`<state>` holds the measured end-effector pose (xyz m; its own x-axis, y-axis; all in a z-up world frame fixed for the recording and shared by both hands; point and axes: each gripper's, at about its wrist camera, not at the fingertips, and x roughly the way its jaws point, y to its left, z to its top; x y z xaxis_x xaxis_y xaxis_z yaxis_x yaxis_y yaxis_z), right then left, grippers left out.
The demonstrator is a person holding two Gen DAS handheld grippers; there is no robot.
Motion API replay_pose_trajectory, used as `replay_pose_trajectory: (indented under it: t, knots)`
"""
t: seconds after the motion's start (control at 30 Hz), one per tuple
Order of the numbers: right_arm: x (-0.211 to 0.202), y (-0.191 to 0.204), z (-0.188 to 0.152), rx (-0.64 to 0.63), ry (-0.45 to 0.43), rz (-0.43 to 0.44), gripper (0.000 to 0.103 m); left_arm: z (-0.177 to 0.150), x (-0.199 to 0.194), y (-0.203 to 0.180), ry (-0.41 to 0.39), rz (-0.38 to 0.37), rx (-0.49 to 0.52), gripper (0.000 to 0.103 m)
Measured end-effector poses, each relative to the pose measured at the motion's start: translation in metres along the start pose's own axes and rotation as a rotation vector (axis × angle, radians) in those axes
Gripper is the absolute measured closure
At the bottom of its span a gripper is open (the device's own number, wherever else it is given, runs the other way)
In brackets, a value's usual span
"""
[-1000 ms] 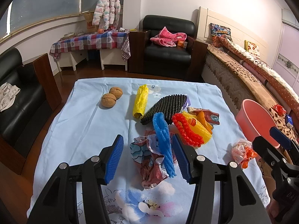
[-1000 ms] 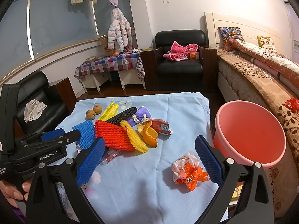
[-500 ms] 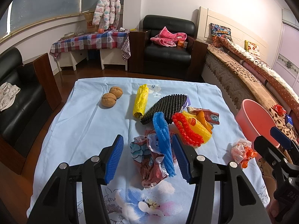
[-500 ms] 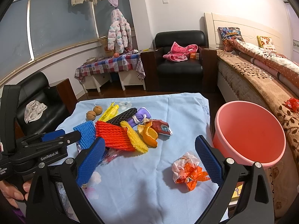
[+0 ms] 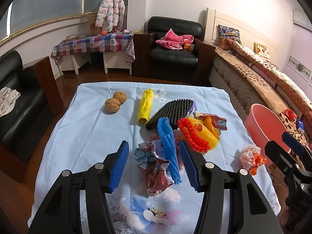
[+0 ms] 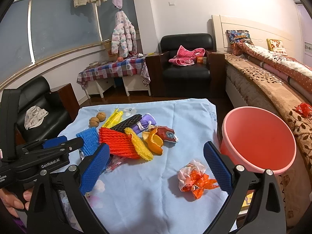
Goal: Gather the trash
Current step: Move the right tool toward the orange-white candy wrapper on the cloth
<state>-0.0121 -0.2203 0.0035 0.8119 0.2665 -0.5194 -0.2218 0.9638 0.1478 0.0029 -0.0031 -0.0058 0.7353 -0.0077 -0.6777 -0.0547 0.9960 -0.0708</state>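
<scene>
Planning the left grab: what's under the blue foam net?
The blue foam net lies across a crumpled printed wrapper, its far end by the black foam net. Whatever lies beneath the wrapper is hidden.

The left gripper (image 5: 154, 163) is held low and forward with its two blue-padded fingers (image 5: 119, 165) spread wide apart, nothing being clamped between them. The right gripper (image 6: 156, 165) is likewise held with its jaws parted widely, the ribbed blue pads (image 6: 217, 162) facing each other across an empty gap. The two tools are carried side by side at much the same height, each being seen at the edge of the other's view. A person's hand (image 6: 14, 200) is seen wrapped around the left gripper's handle, with the fingertips curled under the black frame.
</scene>
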Motion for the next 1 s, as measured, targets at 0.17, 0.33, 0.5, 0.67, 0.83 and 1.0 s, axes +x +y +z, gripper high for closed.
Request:
replay_pose_trajectory:
  t: [0.17, 0.33, 0.5, 0.67, 0.83, 1.0]
  knots:
    - [-0.001, 0.0, -0.001, -0.002, 0.001, 0.008, 0.006, -0.003, -0.006, -0.004, 0.0, -0.008, 0.002, 0.049]
    - [-0.002, -0.001, -0.001, -0.001, 0.001, 0.011, 0.006, -0.001, -0.008, 0.003, -0.005, -0.019, -0.008, 0.049]
    - [-0.004, -0.006, -0.004, 0.01, 0.004, 0.007, 0.006, -0.001, -0.011, 0.012, -0.011, -0.025, -0.024, 0.049]
    - [-0.002, -0.012, -0.009, 0.018, 0.016, 0.007, 0.007, -0.001, -0.012, 0.025, 0.003, -0.071, -0.046, 0.049]
    - [0.002, -0.018, -0.015, 0.029, 0.04, 0.009, 0.011, -0.005, -0.014, 0.03, 0.016, -0.148, -0.057, 0.049]
    - [0.006, -0.027, -0.019, 0.059, 0.061, 0.017, 0.013, -0.004, -0.013, 0.024, 0.023, -0.195, -0.043, 0.056]
